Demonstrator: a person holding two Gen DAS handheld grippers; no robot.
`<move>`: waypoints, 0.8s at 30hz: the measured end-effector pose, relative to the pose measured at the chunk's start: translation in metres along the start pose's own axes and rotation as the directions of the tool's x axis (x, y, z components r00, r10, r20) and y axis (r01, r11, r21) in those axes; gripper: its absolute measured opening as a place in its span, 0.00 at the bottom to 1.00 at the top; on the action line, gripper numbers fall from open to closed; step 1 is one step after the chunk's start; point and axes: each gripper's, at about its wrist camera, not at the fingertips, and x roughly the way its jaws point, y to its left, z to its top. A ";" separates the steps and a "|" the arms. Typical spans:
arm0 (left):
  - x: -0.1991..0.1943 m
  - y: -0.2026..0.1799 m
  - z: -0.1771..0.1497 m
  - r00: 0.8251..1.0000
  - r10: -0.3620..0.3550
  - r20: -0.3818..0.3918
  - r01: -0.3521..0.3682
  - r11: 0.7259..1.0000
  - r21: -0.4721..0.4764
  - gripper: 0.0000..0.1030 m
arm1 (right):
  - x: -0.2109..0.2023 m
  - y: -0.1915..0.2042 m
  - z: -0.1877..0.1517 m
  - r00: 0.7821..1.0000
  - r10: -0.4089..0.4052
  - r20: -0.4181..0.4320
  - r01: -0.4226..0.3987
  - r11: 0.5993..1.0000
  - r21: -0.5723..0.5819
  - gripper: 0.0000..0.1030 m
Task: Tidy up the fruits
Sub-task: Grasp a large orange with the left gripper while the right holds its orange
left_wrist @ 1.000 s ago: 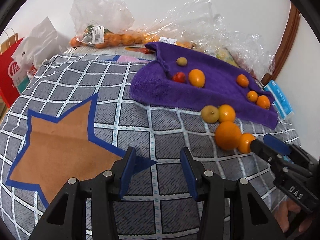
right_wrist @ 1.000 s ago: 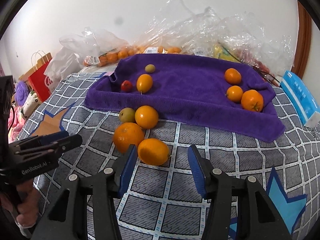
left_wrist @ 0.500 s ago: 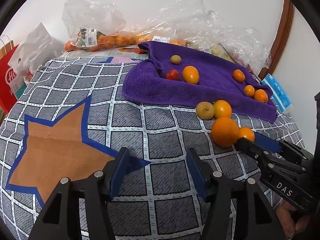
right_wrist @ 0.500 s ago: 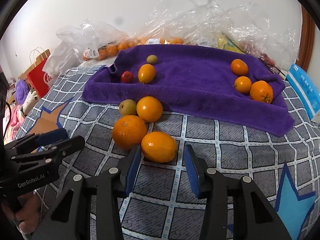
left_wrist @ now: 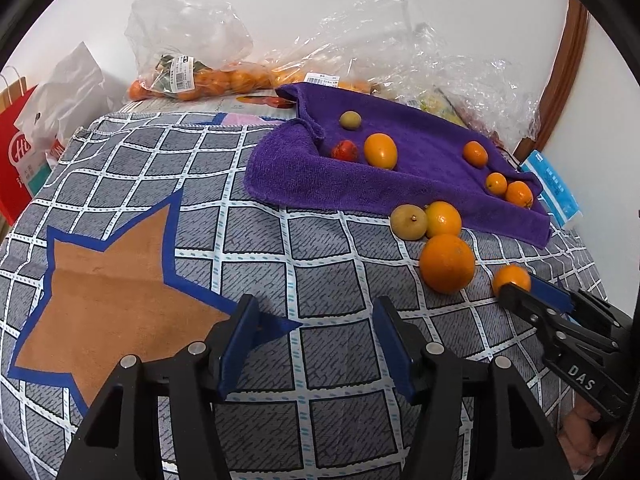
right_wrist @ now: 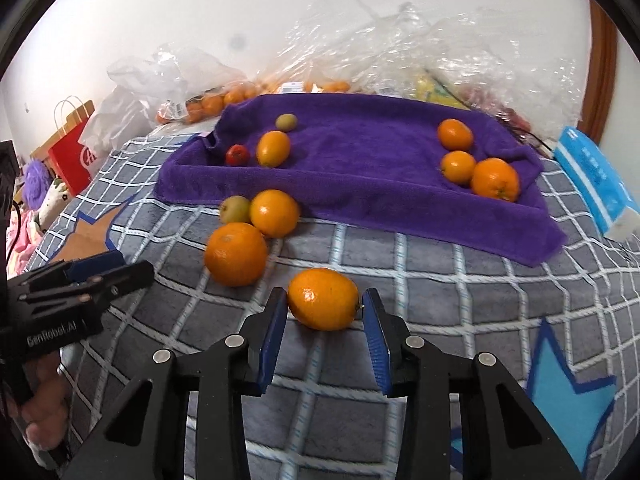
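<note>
Right gripper (right_wrist: 325, 312): blue pads clamped on either end of an oval orange citrus fruit (right_wrist: 323, 298), jaws just closing in, fruit squarely between them. Gripped across the long axis, probably so the rounded sides cannot roll out. Fruit low over the grey grid-patterned blanket (right_wrist: 420, 280); whether lifted clear or touching cannot be told. Just in front of the purple terry towel (right_wrist: 360, 168), near its front hem.

Left gripper (left_wrist: 310, 344): jaws apart with nothing between, just widened, hanging over bare blanket well away from the towel, beside the brown star patch (left_wrist: 108, 280). Likely parked there to leave room, ready for the next pick.

Further out, hard against the towel's front hem: a large round orange (right_wrist: 236, 254), a smaller round orange (right_wrist: 275, 213) and a yellow-green round fruit (right_wrist: 235, 209), the last two touching. Not yet sorted, by the look of it.

On the towel, two groups. Left end: small red fruit (right_wrist: 237, 155), oval orange fruit (right_wrist: 273, 148), greenish fruit (right_wrist: 286, 122). Right end: three round oranges (right_wrist: 476, 160) bunched close. Seemingly a split by kind, so the held citrus probably belongs on the towel, though which end is a guess.

Behind the towel: crumpled clear plastic bags (right_wrist: 400, 40), some with more oranges inside. Beside the towel's right end: a blue and white packet (right_wrist: 596, 188).
</note>
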 end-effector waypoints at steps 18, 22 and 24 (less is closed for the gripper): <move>-0.002 -0.003 0.000 1.000 -0.018 -0.004 0.018 1.000 0.016 0.53 | -0.006 -0.012 0.000 1.000 -0.003 0.004 0.003 1.000 0.016 0.38; -0.010 -0.015 -0.001 0.998 -0.067 -0.020 0.067 0.997 0.042 0.53 | -0.018 -0.020 -0.001 1.000 -0.019 0.024 0.018 1.000 0.024 0.38; -0.014 -0.024 0.001 0.995 -0.096 -0.020 0.097 0.994 0.052 0.53 | -0.022 -0.026 -0.003 0.999 -0.024 0.029 0.023 0.999 0.035 0.38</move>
